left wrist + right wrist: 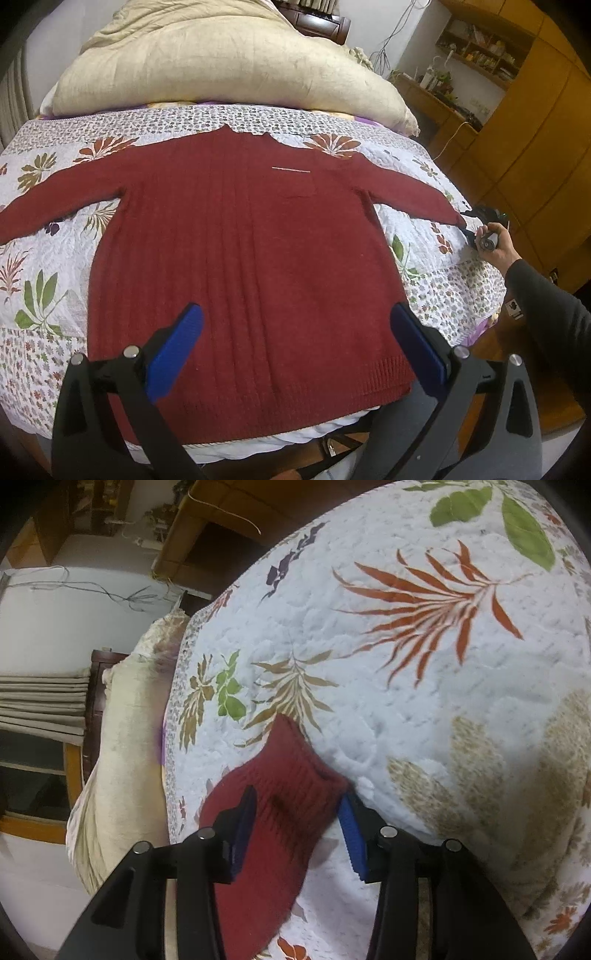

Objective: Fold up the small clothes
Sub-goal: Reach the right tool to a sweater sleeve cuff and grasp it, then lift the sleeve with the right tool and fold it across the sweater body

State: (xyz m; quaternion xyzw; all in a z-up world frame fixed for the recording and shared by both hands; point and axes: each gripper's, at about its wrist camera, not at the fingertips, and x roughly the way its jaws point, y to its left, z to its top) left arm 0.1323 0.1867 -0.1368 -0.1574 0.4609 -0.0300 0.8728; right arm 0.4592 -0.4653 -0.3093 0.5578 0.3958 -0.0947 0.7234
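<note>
Sweater [243,266] flat on quilt [48,266], sleeves spread.
Left gripper [295,347] released, above near hem. Right gripper [299,827] spread, straddling right cuff [295,771], not clenched.

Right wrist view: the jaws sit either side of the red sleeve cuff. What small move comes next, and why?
Probably close the right gripper on the sleeve cuff: its jaws stand open around it. The red sweater lies flat on the quilt, sleeves spread, so gripping the cuff lets the sleeve fold inward. The left gripper hovers open over the hem.
</note>
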